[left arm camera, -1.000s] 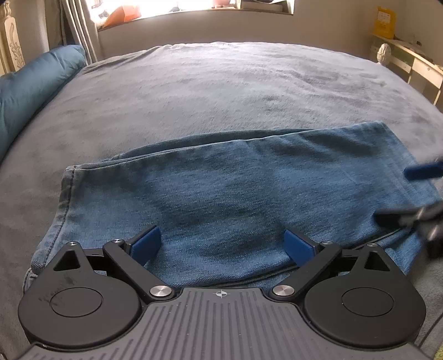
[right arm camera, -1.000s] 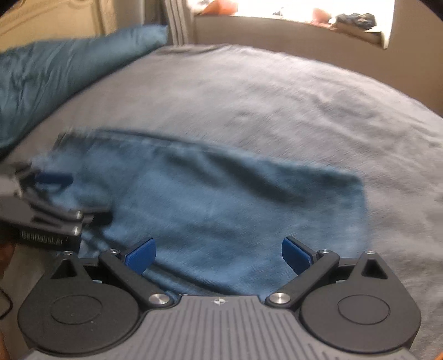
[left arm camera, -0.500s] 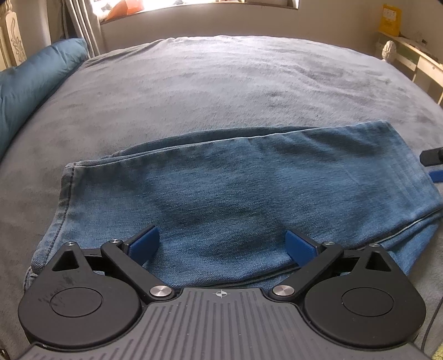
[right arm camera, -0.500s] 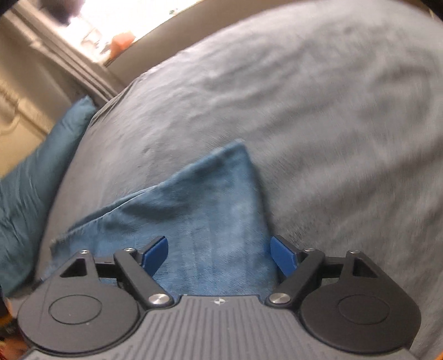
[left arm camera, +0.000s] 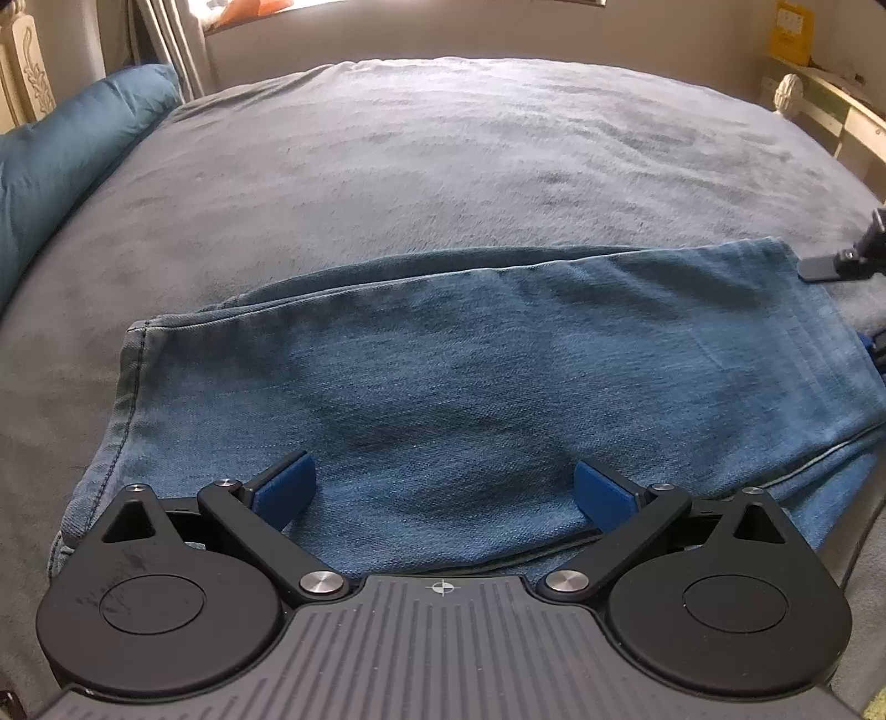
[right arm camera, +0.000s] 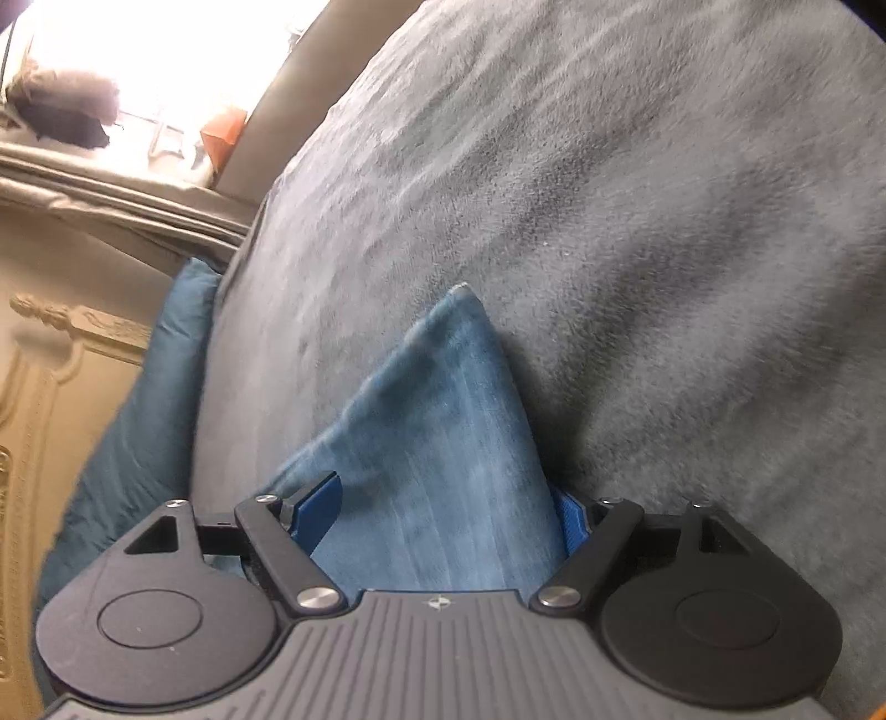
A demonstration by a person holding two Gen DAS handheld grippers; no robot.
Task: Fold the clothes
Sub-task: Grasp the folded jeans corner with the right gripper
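Observation:
Folded blue jeans (left arm camera: pixel 470 365) lie flat across the grey bed (left arm camera: pixel 443 166). My left gripper (left arm camera: pixel 443 490) is open and hovers over the near edge of the jeans, holding nothing. My right gripper (right arm camera: pixel 443 504) is open and rolled sideways, with the right end of the jeans (right arm camera: pixel 437 432) lying between its blue pads. One right finger (left arm camera: pixel 830 266) shows at the right edge of the left wrist view, beside the jeans' far right corner.
A teal pillow (left arm camera: pixel 61 183) lies at the bed's left end, by a carved cream headboard (right arm camera: pixel 50 360). A curtain and bright window (left arm camera: pixel 183 33) stand behind. Cream furniture (left arm camera: pixel 830 105) stands at the far right.
My right gripper swung from above the jeans to their right end, rolled sideways and slid around the cloth's edge. My left gripper rose slightly and stayed open.

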